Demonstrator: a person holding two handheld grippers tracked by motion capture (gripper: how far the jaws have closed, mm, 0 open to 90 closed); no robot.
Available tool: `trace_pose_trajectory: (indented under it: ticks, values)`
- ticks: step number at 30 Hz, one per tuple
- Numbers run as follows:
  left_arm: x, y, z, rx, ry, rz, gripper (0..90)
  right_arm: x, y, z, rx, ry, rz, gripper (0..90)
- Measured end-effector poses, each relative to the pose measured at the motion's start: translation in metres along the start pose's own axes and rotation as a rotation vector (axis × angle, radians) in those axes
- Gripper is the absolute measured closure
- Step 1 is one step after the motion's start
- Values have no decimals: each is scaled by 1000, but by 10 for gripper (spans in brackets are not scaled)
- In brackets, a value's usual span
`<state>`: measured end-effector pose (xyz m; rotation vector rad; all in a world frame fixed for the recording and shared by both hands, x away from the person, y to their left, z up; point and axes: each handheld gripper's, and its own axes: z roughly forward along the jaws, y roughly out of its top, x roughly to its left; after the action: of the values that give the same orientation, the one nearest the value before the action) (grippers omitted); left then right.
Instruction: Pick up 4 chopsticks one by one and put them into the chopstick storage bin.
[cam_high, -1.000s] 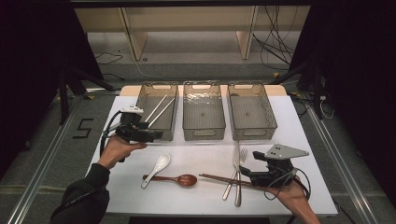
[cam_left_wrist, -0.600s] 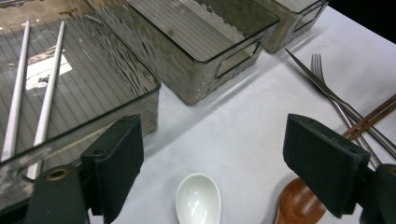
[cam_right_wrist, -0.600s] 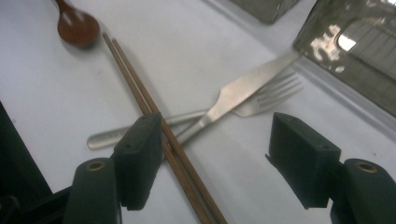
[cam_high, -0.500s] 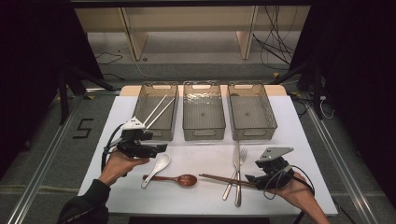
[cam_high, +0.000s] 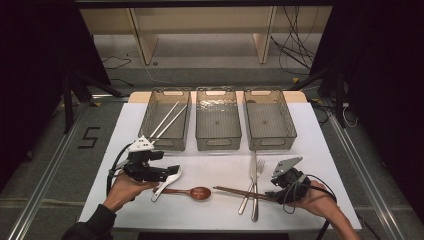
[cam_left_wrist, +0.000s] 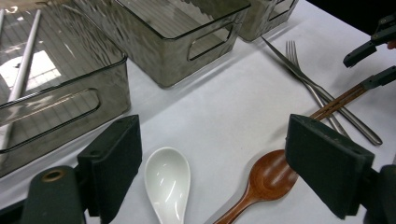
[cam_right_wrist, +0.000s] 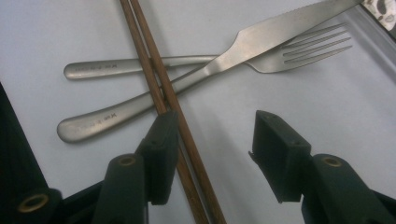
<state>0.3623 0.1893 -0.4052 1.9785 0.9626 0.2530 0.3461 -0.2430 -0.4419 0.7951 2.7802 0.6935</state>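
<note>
- Beside the fork (cam_high: 256, 172), my right gripper (cam_high: 272, 194) has just been closing, jaws half-open around the brown chopsticks (cam_right_wrist: 161, 100), not yet pinching.
- Left of the fork, my left gripper (cam_high: 170, 174) gapes wide over the white spoon (cam_left_wrist: 167, 183), holding nothing.

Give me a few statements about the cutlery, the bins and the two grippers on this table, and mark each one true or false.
1. The white spoon lies between the open jaws of the left gripper. True.
2. The middle bin holds the pale chopsticks. False: they lie in the left bin.
3. The brown chopsticks lie across the knife and fork. True.
4. The right gripper is clamped on the fork. False: its jaws, which have just been closing, stand open beside the brown chopsticks.
</note>
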Motion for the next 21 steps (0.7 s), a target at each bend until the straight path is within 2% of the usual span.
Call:
trace_pose_trajectory:
  ticks: [4, 7, 16, 21]
  values:
    - [-1, -2, -2, -6, 7, -8, 185, 0, 1, 3, 24, 3, -21, 552]
    - [-1, -3, -4, 0, 10, 1, 186, 0, 2, 5, 35, 21, -48, 575]
    - [0, -4, -4, -5, 20, 3, 189, -1, 4, 11, 73, 26, -112, 651]
    - [0, -4, -3, 6, 22, 3, 190, -1, 5, 14, 89, 27, -125, 660]
